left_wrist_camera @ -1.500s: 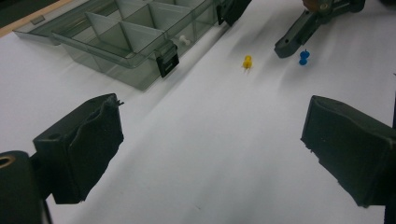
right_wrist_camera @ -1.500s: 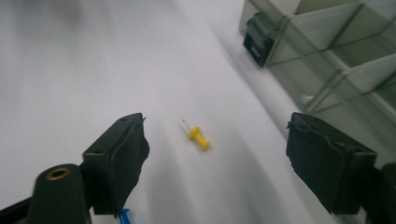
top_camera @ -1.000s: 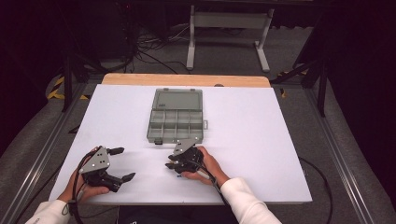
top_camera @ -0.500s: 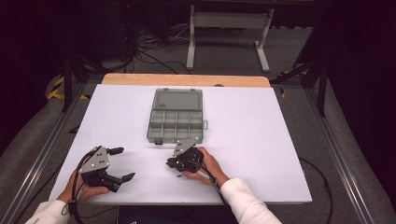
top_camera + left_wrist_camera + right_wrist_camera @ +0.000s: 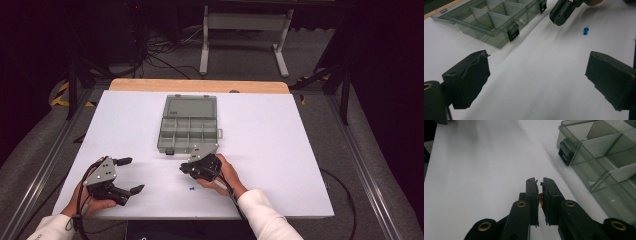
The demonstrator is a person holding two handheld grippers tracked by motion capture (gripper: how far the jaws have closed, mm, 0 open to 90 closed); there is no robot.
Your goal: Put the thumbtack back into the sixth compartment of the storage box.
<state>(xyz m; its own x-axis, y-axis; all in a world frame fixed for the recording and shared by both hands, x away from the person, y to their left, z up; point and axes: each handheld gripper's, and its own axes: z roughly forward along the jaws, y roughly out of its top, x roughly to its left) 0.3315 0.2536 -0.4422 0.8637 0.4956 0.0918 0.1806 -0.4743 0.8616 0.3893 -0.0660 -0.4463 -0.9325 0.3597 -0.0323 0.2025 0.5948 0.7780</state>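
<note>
1 white pin (image 5: 522,22) lies in the open organizer box (image 5: 188,125)

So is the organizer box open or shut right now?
Open: the organizer box has its lid folded flat behind, with the compartment dividers exposed.

The box (image 5: 604,157) is cut off at the right gripper view's right edge; a small yellow-orange bit (image 5: 540,195) between the jaws stays unidentifiable.

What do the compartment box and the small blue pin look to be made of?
Compartment box: likely smoky, see-through hard plastic; the dividers and table show through its glossy walls, and its latches are black. Blue pin: the head looks like moulded, slightly shiny plastic; its point is too small to judge.
</note>
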